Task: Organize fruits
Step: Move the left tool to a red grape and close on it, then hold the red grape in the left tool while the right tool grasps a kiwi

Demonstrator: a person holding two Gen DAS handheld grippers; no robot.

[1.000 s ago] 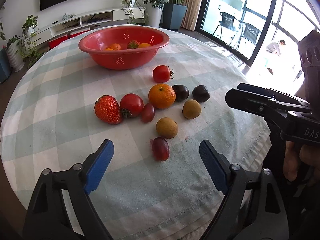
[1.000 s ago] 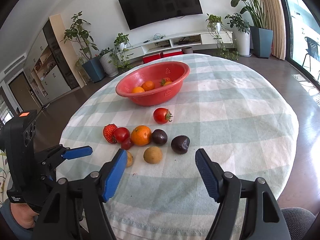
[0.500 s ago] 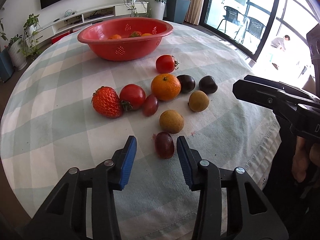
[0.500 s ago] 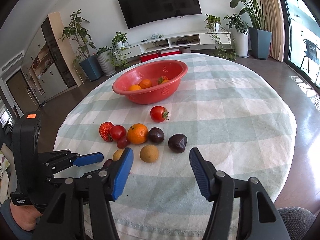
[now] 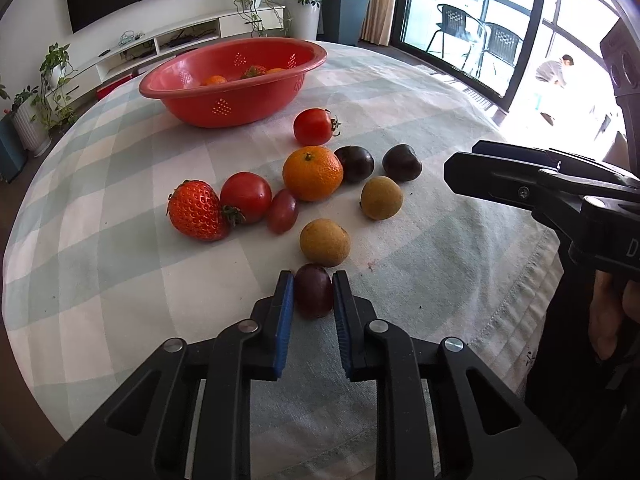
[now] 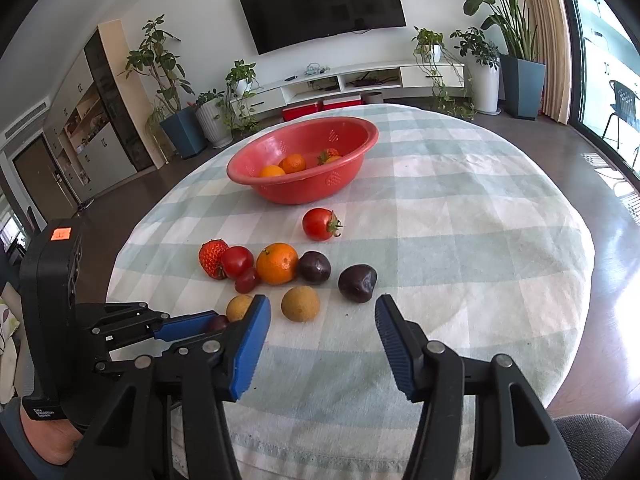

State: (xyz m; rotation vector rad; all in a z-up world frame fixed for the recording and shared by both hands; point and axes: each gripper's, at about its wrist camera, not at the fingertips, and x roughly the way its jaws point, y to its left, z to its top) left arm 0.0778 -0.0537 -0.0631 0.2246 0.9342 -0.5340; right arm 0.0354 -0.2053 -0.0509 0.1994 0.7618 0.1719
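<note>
My left gripper (image 5: 313, 278) is shut on a dark red grape (image 5: 313, 290) that rests on the checked cloth, near the table's front edge. Beyond it lie two brown longans (image 5: 325, 242), a second grape (image 5: 282, 211), a strawberry (image 5: 196, 216), two tomatoes (image 5: 246, 197), an orange (image 5: 313, 173) and two dark plums (image 5: 355, 163). Further back, the red bowl (image 5: 248, 104) holds oranges and a strawberry. My right gripper (image 6: 322, 304) hovers over the cloth, its jaws closing. A longan (image 6: 300, 303) shows in the gap ahead of the tips, untouched by the pads.
The round table's cloth edge (image 6: 360, 456) runs close below both grippers. A person's hand (image 5: 612, 312) holds the right gripper's handle at the table's right side. Off the table stand a TV cabinet (image 6: 360, 80), potted plants and glass doors.
The left jaws have come together from wide apart and now clamp the dark grape. The right jaws have narrowed somewhat, and that gripper has hardly moved.
</note>
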